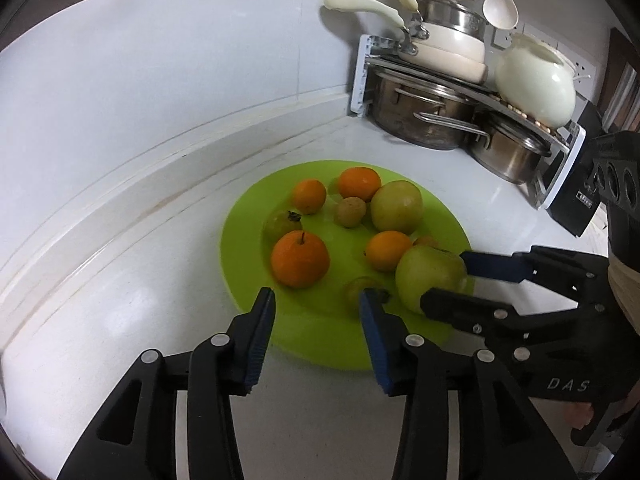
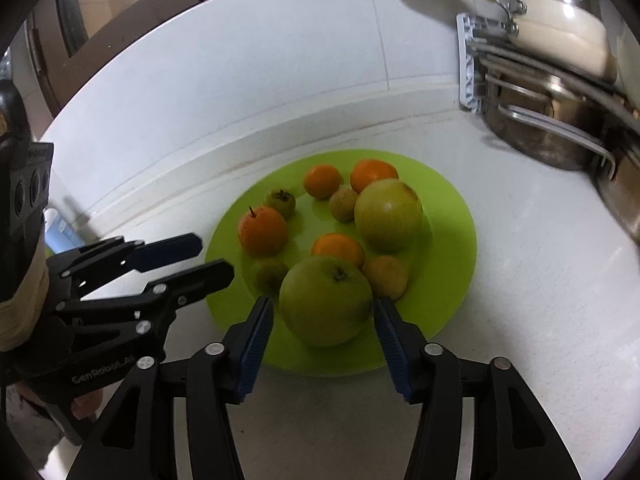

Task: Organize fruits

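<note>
Right gripper (image 2: 323, 312) spread around green apple (image 2: 325, 300), stem up.

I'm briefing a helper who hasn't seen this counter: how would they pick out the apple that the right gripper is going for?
Find the round lime-green plate on the white counter. Of its two large green apples, take the near-edge green apple, stem dimple up, between the open right gripper fingers. The other apple sits farther back beside the small oranges.

Both wrist views close, angled down — sharing the green plate (image 1: 248, 240) (image 2: 452, 240).
</note>
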Demonstrator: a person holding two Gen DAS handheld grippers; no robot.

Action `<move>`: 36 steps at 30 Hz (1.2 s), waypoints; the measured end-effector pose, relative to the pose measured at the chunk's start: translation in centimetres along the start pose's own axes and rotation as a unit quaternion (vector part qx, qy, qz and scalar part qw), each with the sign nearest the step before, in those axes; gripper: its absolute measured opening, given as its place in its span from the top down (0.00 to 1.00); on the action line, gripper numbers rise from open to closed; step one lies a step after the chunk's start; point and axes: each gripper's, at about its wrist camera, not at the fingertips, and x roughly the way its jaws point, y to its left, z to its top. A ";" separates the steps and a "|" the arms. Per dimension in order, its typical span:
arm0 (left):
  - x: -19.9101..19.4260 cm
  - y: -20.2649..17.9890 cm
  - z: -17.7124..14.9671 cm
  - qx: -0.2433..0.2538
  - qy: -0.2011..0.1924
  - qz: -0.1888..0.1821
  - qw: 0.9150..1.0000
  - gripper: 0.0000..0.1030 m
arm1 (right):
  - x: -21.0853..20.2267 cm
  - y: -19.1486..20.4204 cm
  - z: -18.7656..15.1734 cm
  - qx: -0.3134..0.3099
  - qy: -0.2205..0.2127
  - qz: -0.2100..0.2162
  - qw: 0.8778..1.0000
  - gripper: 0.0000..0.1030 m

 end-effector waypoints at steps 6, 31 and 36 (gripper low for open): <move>-2.5 -0.2 -1.0 -0.008 -0.011 0.032 0.999 0.49 | -2.2 1.0 -0.3 -0.012 -0.018 -0.012 1.000 0.45; -17.6 -4.9 -6.8 -0.001 -0.115 0.100 0.988 0.09 | -17.1 5.9 -7.9 0.016 -0.133 -0.103 0.986 0.18; -20.1 -6.7 -8.2 -0.007 -0.129 0.105 0.986 0.07 | -19.5 6.0 -9.4 0.014 -0.143 -0.112 0.983 0.18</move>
